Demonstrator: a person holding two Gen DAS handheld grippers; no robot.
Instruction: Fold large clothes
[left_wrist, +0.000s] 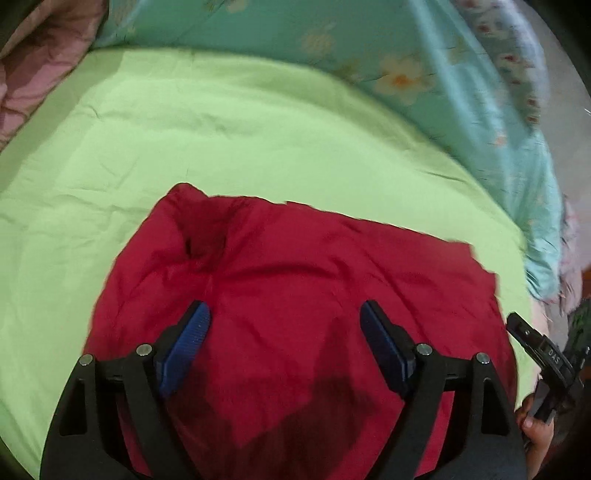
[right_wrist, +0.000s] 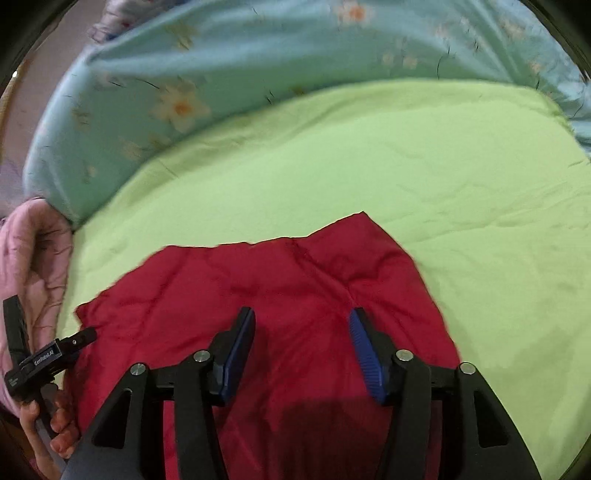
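Garment (left_wrist: 295, 295): one, red, on a green sheet (left_wrist: 221, 140) beside one blue floral quilt (left_wrist: 295, 37) and one pink quilt (left_wrist: 33, 66). It lies flattened into a rough rectangle, creased, with a puckered fold near one far corner. Two grippers hang above it. The left gripper (left_wrist: 284, 314) has its jaws spread wide, holding nothing. The right gripper (right_wrist: 301, 319) is likewise wide and empty. Whether either one's blue pads (right_wrist: 364, 350) touch the cloth cannot be told.
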